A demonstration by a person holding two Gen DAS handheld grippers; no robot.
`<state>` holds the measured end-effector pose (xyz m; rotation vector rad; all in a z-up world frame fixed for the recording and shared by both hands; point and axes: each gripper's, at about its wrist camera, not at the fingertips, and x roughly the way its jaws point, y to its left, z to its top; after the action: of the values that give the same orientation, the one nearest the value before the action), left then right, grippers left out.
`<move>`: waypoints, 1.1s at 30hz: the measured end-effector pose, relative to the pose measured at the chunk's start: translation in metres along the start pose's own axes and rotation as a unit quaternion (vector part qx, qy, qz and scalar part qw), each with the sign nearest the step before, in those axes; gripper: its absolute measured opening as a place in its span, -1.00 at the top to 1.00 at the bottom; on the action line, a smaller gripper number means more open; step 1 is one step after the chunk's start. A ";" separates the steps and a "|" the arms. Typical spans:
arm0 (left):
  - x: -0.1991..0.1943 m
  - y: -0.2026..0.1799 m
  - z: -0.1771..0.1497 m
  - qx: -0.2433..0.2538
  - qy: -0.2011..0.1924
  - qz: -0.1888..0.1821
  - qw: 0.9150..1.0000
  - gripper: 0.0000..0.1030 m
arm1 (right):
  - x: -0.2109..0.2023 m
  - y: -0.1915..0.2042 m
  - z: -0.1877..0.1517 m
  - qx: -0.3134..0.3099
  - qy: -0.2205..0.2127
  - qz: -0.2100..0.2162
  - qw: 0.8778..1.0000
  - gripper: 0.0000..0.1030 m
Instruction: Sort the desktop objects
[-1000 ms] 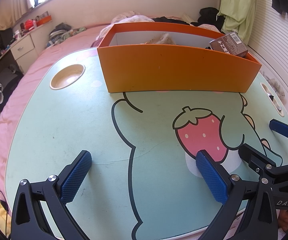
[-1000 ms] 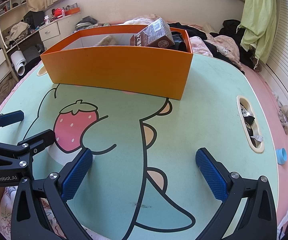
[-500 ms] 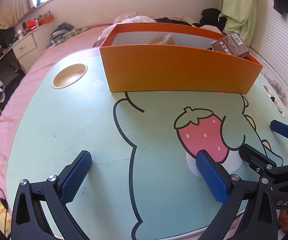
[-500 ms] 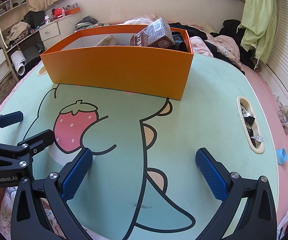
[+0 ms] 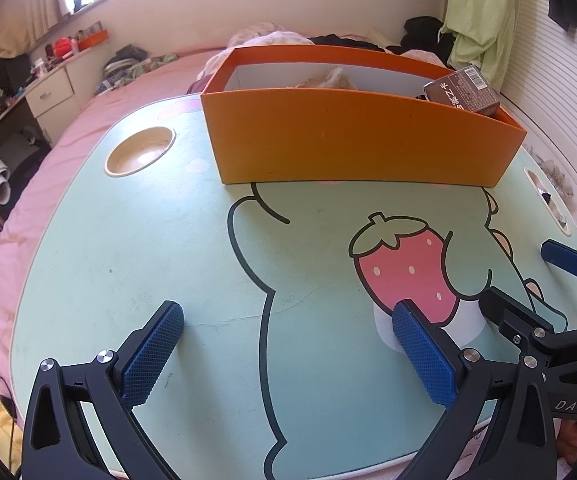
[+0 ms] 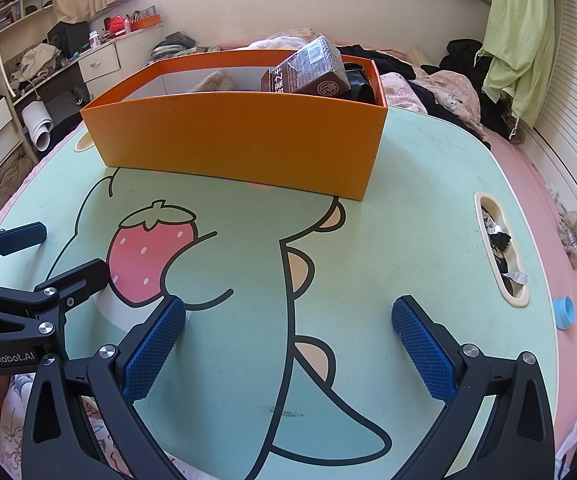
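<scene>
An orange box [image 5: 352, 140] [image 6: 240, 144] stands at the far side of the mint-green table [image 5: 128, 264] [image 6: 408, 240]. Inside it a brown carton [image 5: 462, 90] [image 6: 308, 68] leans at the right end, beside something black [image 6: 358, 80] and something furry [image 6: 212, 80]. My left gripper [image 5: 288, 344] hovers open over the near table edge, nothing between its fingers. My right gripper [image 6: 288, 344] is open and empty too, near the front edge. Each gripper shows in the other's view: the right one [image 5: 528, 292] at right, the left one [image 6: 48, 256] at left.
A round cup recess [image 5: 140, 155] lies at the table's far left. A slot recess [image 6: 500, 248] with wrappers is at the right edge. A blue bottle cap [image 6: 564, 312] lies on the pink bedding. Drawers [image 6: 100, 62] and clutter stand far left, clothes [image 6: 460, 64] behind.
The left wrist view has swung slightly left, so the orange box sits a little further right in it. The right gripper has hardly moved. Both stay open.
</scene>
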<state>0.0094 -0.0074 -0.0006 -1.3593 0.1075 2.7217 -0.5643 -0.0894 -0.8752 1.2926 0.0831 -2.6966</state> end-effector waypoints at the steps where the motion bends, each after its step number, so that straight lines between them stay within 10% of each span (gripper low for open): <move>1: -0.001 0.001 0.000 -0.001 0.001 0.002 1.000 -1.00 | 0.001 0.000 0.001 0.000 0.000 0.000 1.000 -0.99; 29: -0.001 0.001 -0.002 -0.006 0.001 0.002 1.000 -1.00 | -0.028 -0.007 -0.007 0.004 0.035 0.011 0.999 -0.98; 33: -0.001 0.003 -0.002 -0.007 -0.001 0.002 1.000 -1.00 | -0.081 -0.018 0.026 0.034 -0.062 0.013 0.997 -0.97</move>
<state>0.0114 -0.0105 -0.0012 -1.3601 0.0930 2.7331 -0.5371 -0.0659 -0.7963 1.1320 -0.0384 -2.7716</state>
